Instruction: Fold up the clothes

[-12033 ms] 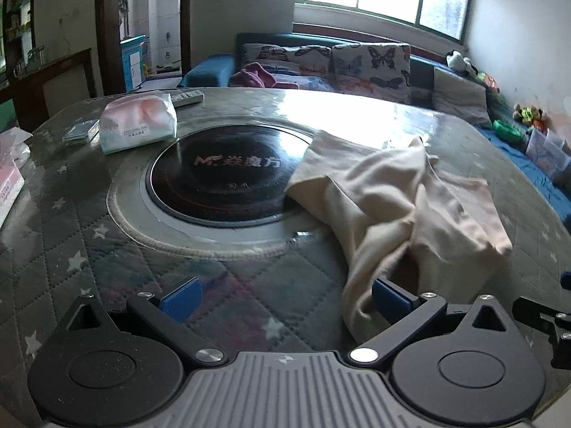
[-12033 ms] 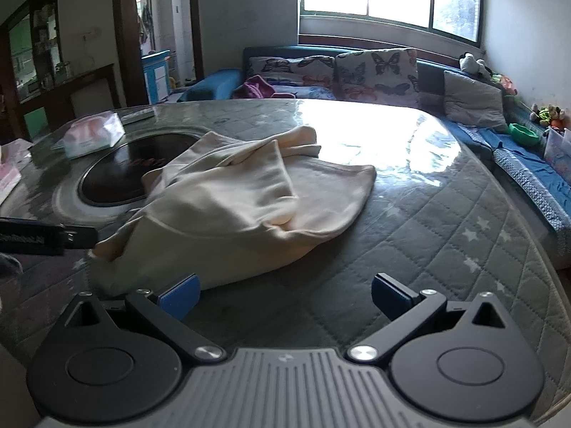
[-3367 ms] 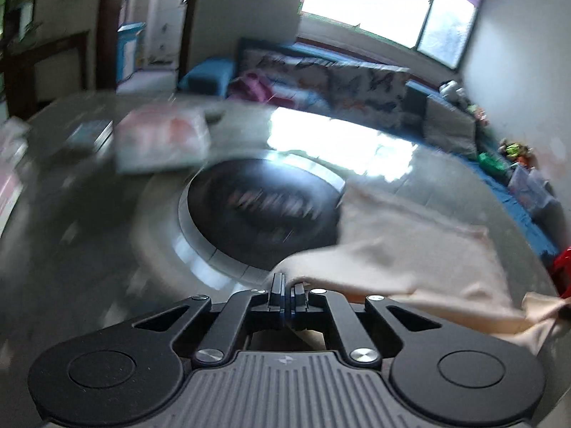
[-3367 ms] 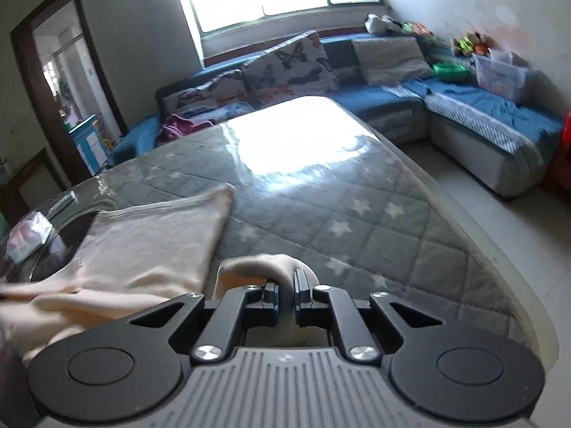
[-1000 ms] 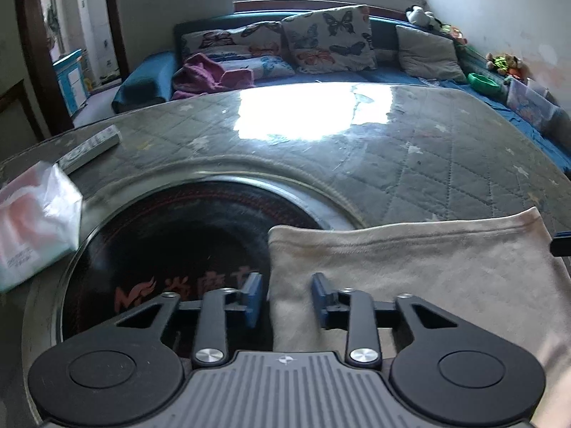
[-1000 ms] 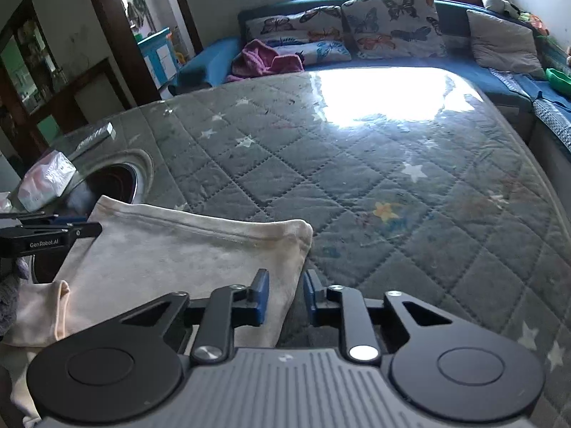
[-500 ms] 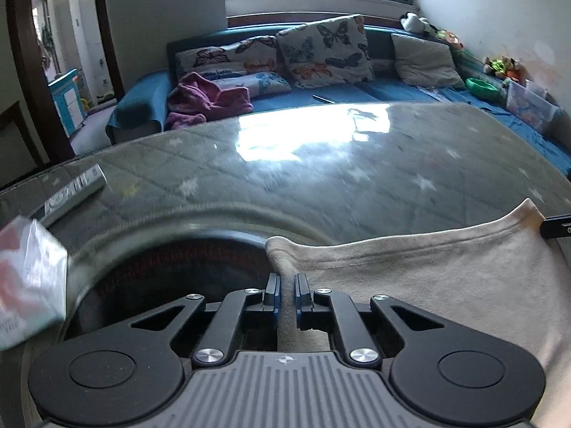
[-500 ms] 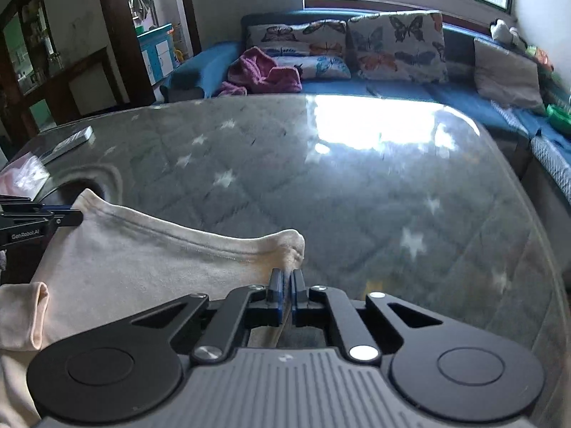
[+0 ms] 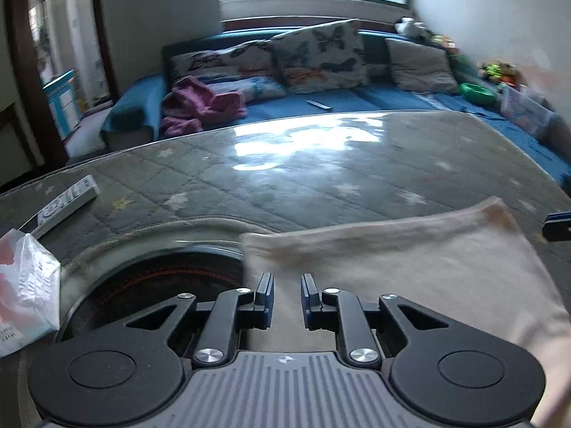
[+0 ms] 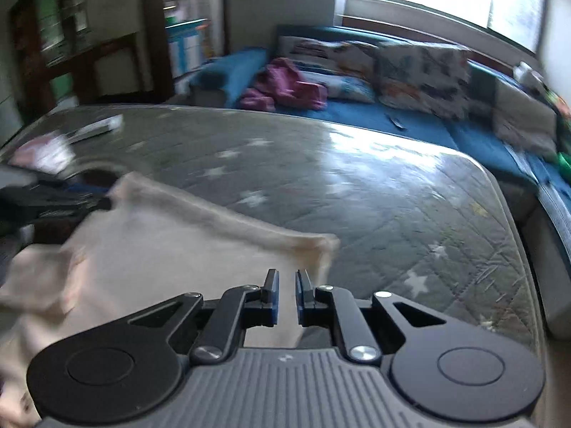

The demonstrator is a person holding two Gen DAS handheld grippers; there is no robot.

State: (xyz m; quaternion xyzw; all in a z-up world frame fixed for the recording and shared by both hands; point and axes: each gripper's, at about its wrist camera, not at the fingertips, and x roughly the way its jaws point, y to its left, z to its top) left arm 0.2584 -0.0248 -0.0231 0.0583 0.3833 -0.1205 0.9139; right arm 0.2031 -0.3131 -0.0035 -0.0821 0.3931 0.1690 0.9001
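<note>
Across the lower right of the left wrist view: cream garment [image 9: 410, 260] spread flat, far hem running left to right, one far corner over the rim of the dark round hob [image 9: 160, 278], the rest on the quilted star-print table cover [image 9: 321, 185]. Lies as a broad single panel with a loose lump of cloth at lower left of the right wrist view [image 10: 32, 278]; how many layers cannot be told.

Left gripper [image 9: 287, 292] at the hem's left corner, fingers parted by a narrow gap, nothing pinched. Right gripper [image 10: 285, 294] at the right corner, fingers likewise slightly apart, cloth between or just under them; frame blurred.

Judgement: for a clean fold, take both corners level, keep the hem taut, lay edge on edge.

Outward: tissue pack [image 9: 25, 285] and remote [image 9: 66, 208] at left; blue sofa [image 9: 357, 96] with butterfly cushions, purple garment [image 9: 203, 105], bright window beyond.
</note>
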